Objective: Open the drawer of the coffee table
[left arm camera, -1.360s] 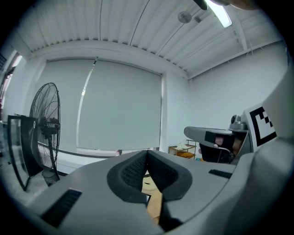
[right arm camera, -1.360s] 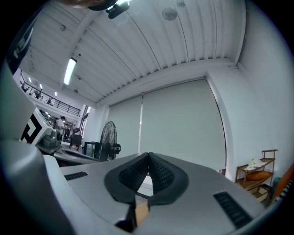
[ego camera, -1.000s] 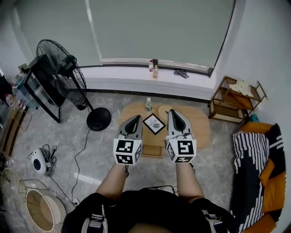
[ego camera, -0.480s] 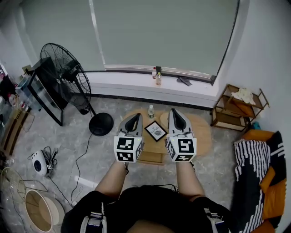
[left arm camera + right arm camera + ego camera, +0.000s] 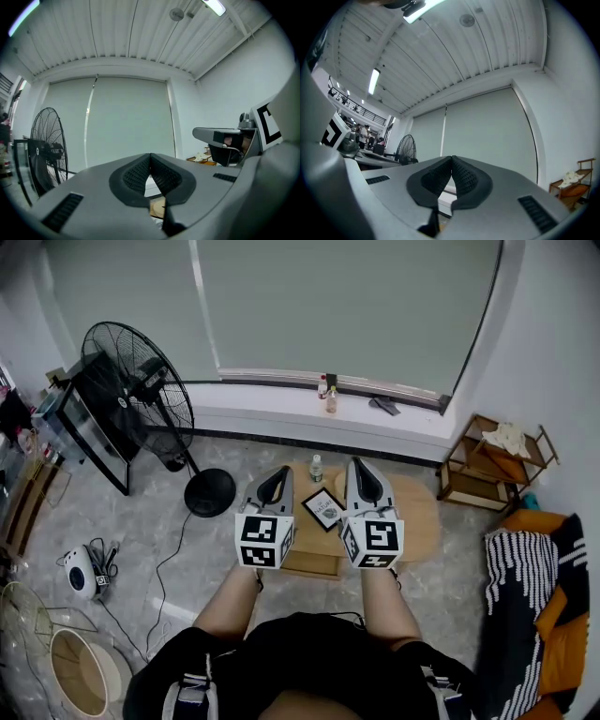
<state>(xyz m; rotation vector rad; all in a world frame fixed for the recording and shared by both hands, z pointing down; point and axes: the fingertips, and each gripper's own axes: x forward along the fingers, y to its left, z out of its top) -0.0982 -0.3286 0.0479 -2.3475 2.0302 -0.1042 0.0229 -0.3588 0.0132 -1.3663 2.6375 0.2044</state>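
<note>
The low oval wooden coffee table (image 5: pixel 417 517) stands on the floor far below my hands. Its drawer (image 5: pixel 309 564) shows as a boxy wooden front at the near edge, between the two grippers; I cannot tell whether it is pulled out. My left gripper (image 5: pixel 282 471) and right gripper (image 5: pixel 357 464) are held side by side high above the table, both pointing towards the window. In the left gripper view the left gripper (image 5: pixel 150 157) is shut with nothing between its pads. The right gripper (image 5: pixel 452 160) is likewise shut and empty.
On the table stand a small bottle (image 5: pixel 316 468) and a framed card (image 5: pixel 325 508). A large black fan (image 5: pixel 141 381) is at the left, a wooden shelf (image 5: pixel 487 465) at the right, and a seat with a striped blanket (image 5: pixel 525 587) nearer right. Cables and devices (image 5: pixel 89 568) lie at the left.
Both grippers have risen a little together, still shut and side by side. The head view has lifted, so the table sits lower and smaller and more of the window shows.
</note>
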